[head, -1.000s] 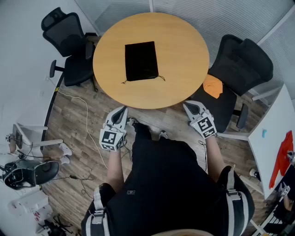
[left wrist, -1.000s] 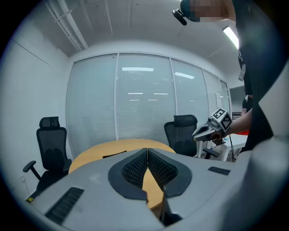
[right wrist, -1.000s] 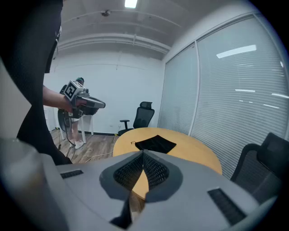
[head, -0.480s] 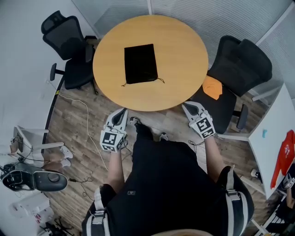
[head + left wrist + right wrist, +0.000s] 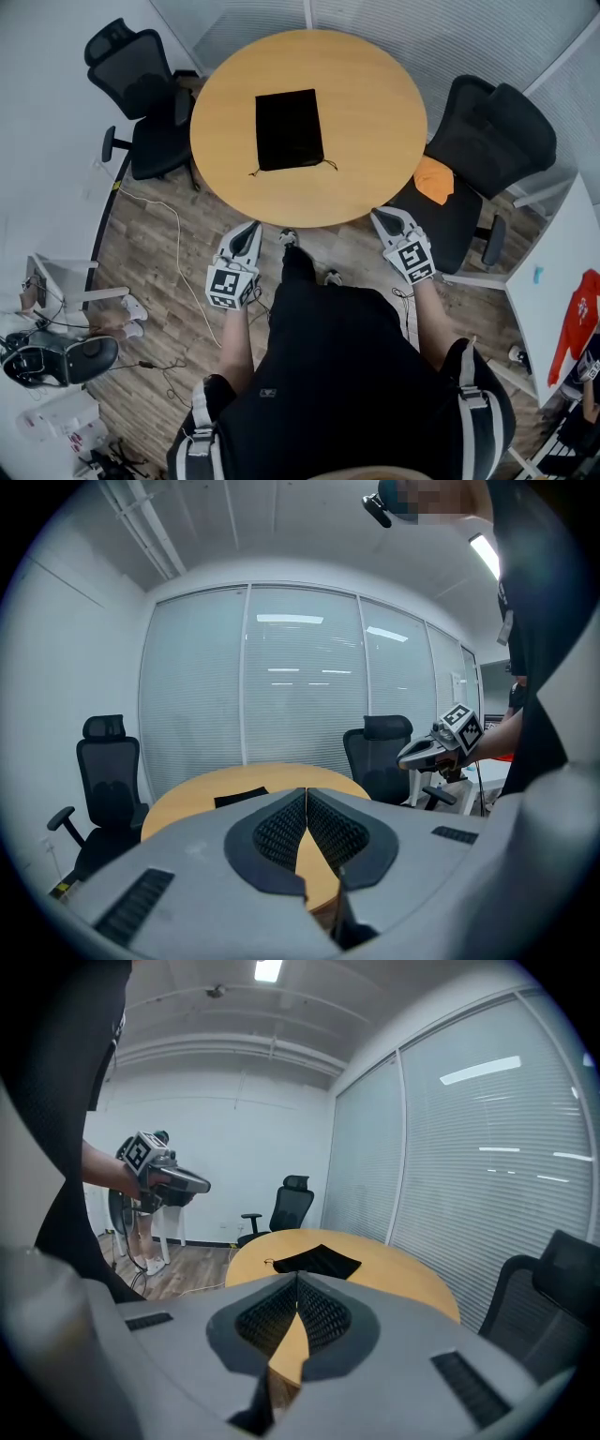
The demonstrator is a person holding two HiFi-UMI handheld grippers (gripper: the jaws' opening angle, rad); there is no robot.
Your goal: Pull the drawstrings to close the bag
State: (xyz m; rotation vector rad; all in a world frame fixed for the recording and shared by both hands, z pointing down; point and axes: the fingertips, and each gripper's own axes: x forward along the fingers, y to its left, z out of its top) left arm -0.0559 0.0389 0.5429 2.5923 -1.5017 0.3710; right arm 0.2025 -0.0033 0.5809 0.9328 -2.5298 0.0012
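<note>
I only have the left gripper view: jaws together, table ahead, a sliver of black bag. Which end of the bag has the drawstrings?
Observer: In the head view the bag lies flat on the round table. Its drawstrings trail from both corners of the end facing the table's near edge.
Operator: Is the right gripper holding anything?
Observer: No. The right gripper view shows the right gripper with its jaws together and nothing between them.
Operator: How near the table are we?
Observer: The left gripper and the right one are both short of the near edge, over the floor, and neither touches the bag.
</note>
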